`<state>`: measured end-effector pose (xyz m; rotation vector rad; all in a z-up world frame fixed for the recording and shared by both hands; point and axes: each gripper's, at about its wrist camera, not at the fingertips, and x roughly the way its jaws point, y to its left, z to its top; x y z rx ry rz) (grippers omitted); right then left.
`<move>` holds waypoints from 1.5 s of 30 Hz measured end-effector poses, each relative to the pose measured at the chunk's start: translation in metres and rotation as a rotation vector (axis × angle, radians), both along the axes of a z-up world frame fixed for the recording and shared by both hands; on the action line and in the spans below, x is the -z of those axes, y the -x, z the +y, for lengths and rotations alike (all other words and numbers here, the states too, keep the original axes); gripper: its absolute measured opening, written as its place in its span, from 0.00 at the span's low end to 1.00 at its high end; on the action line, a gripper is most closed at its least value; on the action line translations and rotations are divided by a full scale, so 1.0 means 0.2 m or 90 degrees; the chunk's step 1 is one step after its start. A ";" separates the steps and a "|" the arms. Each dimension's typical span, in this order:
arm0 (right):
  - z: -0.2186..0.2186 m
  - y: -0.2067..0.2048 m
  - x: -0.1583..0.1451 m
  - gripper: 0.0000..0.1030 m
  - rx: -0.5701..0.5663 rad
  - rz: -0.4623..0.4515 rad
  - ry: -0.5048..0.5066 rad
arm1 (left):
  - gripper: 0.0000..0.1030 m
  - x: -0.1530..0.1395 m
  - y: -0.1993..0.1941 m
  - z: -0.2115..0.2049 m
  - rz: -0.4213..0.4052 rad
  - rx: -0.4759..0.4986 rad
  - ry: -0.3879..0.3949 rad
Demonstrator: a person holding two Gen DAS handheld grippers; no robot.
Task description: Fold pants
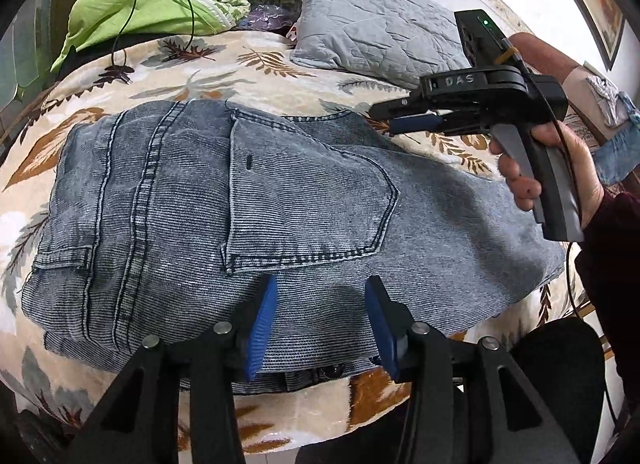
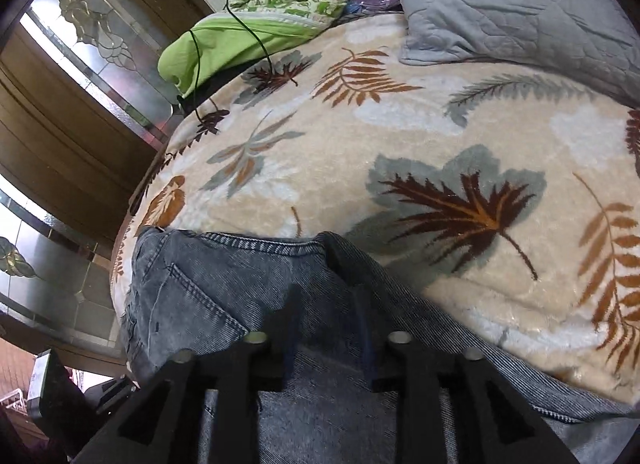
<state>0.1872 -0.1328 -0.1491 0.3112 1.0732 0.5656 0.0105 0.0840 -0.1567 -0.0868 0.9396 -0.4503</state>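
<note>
Grey-blue denim pants [image 1: 248, 216] lie folded in a thick bundle on the leaf-patterned blanket [image 1: 256, 76], back pocket up. My left gripper [image 1: 322, 296] is open, its blue pads [image 1: 264, 316] hovering over the near edge of the pants, holding nothing. My right gripper [image 1: 384, 118] is held in a hand at the right, above the far right part of the pants; its jaws look nearly closed and empty. In the right wrist view the right gripper [image 2: 328, 304] sits dark just above the denim [image 2: 224, 276], with a gap between its fingers.
A grey quilted pillow [image 1: 372, 28] and a green bedding pile [image 1: 160, 4] with a black cable lie at the far side of the bed. A wooden door with glass panels [image 2: 80, 64] stands left. More denim [image 1: 616, 152] lies at far right.
</note>
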 end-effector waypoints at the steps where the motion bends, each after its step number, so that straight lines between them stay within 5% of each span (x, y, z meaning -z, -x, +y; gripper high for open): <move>1: -0.01 0.00 0.00 0.65 0.004 -0.001 -0.001 | 0.45 0.00 0.00 0.00 0.002 0.000 0.002; 5: 0.00 -0.03 0.01 0.65 -0.011 0.012 -0.040 | 0.45 0.00 -0.01 0.01 0.010 -0.001 0.011; 12: 0.09 -0.08 0.09 0.62 -0.049 0.042 0.002 | 0.45 -0.01 -0.01 0.01 0.017 0.000 0.010; 19: 0.18 -0.09 0.12 0.14 -0.123 0.036 0.064 | 0.45 0.00 -0.05 0.01 0.027 0.005 0.012; 23: 0.24 -0.05 0.06 0.08 -0.143 -0.003 0.128 | 0.45 0.01 -0.05 0.02 0.030 0.002 0.014; 28: 0.30 -0.03 -0.05 0.05 -0.115 -0.083 0.220 | 0.47 0.00 -0.05 0.01 0.029 0.000 0.012; 34: 0.25 -0.14 0.05 0.04 -0.016 -0.084 0.304 | 0.47 0.00 -0.03 0.02 0.035 -0.006 0.019; 35: 0.18 -0.16 0.08 0.04 0.024 -0.069 0.295 | 0.47 0.00 -0.02 0.03 0.035 -0.006 0.018; 38: -0.03 -0.13 0.05 0.05 0.086 -0.043 0.123 | 0.47 -0.01 0.00 0.03 0.032 -0.003 0.009; 40: -0.10 -0.04 -0.03 0.05 0.099 -0.069 0.096 | 0.47 -0.03 0.02 0.03 0.030 -0.005 -0.004; 45: -0.05 0.17 -0.03 0.05 0.018 0.004 0.091 | 0.54 -0.07 0.03 0.05 0.019 -0.051 -0.044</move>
